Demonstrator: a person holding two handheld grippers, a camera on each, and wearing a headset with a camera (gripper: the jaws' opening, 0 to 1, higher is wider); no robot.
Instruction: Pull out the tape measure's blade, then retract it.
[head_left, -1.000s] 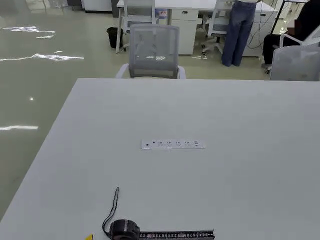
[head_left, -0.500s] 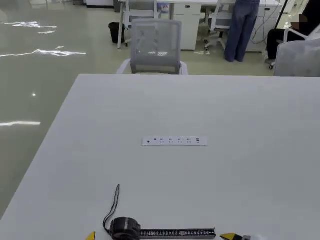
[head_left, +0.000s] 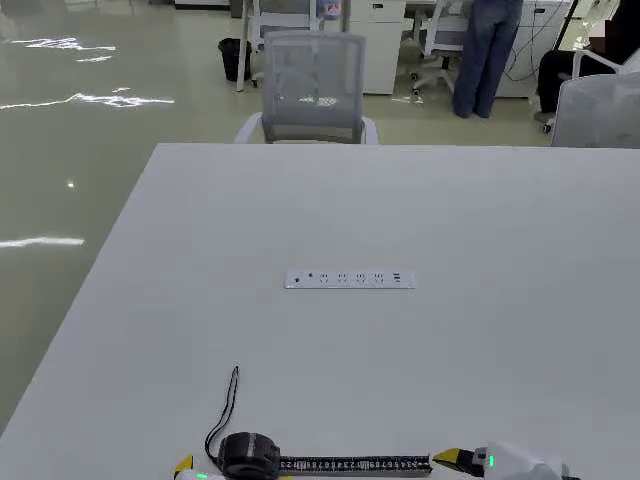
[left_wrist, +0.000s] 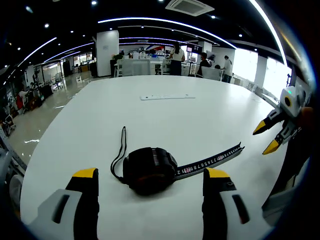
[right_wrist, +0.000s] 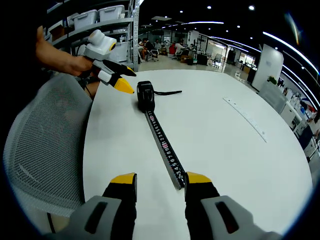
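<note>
A black tape measure (head_left: 248, 457) lies near the white table's (head_left: 500, 220) front edge, its wrist cord (head_left: 226, 410) trailing away from me. Its blade (head_left: 355, 464) is drawn out flat to the right. My left gripper (left_wrist: 151, 173) is open, one jaw on each side of the case (left_wrist: 149, 169), not touching it. My right gripper (right_wrist: 161, 178) is open at the blade's (right_wrist: 162, 145) free end, which lies between the jaws close to the right finger (right_wrist: 198, 178). The left gripper (right_wrist: 112, 75) hovers beside the case (right_wrist: 145, 95). The right gripper (left_wrist: 274, 135) is past the blade tip (left_wrist: 237, 148).
A white power strip (head_left: 350, 279) lies mid-table. A grey mesh chair (head_left: 310, 90) stands at the far edge, and another mesh chair (right_wrist: 45, 145) is at the near side. People and desks are in the background.
The head camera has tilted down a little. Both grippers' yellow tips have come into the head view's bottom edge, one at each end of the tape measure. The tape measure itself has not moved.
</note>
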